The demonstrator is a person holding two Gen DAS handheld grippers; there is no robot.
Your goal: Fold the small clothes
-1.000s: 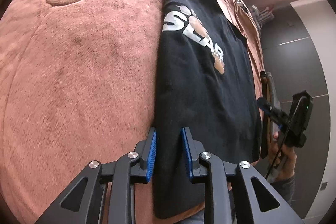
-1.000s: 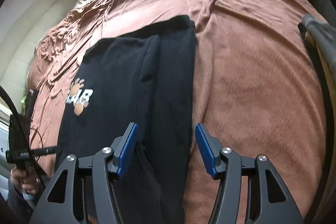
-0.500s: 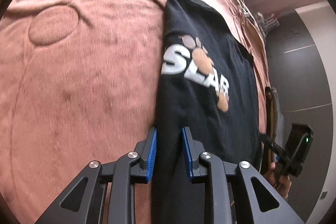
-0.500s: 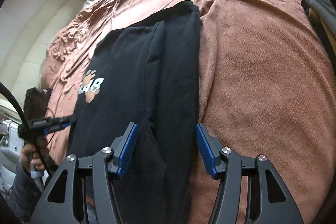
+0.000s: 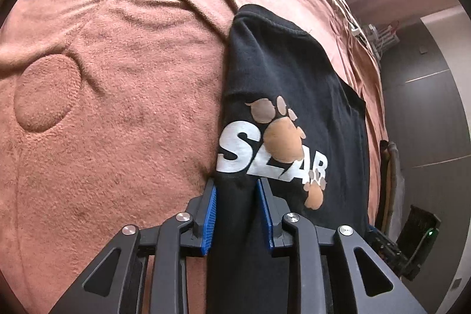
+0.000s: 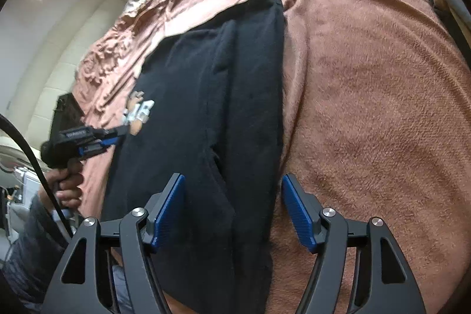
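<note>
on the brown plush blanket, which covers the bed, a black t-shirt with a white "slab" print and tan paw marks is laid lengthwise, both side panels already turned inward so that a long narrow strip is formed. compared with a second ago, the left gripper is seen further up the garment's left folded edge: the lettering, which was well ahead of the blue pads then, is now just beyond their tips. a ridge of black cloth is seen between the left jaws, which are only narrowly parted and are opening slightly; the pads appear to flank the fabric rather than pinch it, though firm contact cannot be ruled out. in the right wrist view, the right gripper is kept over the shirt's right folded edge, and its jaws are opening, being visibly wider apart than half a second ago; cloth lies beneath and between them, but neither pad is pressed against it. the left gripper and the person's hand holding it are also seen from the right camera, at the garment's far side. from this it is judged that the lengthwise folds are finished and released, and that the hem or collar end is to be taken next for a crosswise fold. care is called for, since the loose inner flap could be dragged open.
</note>
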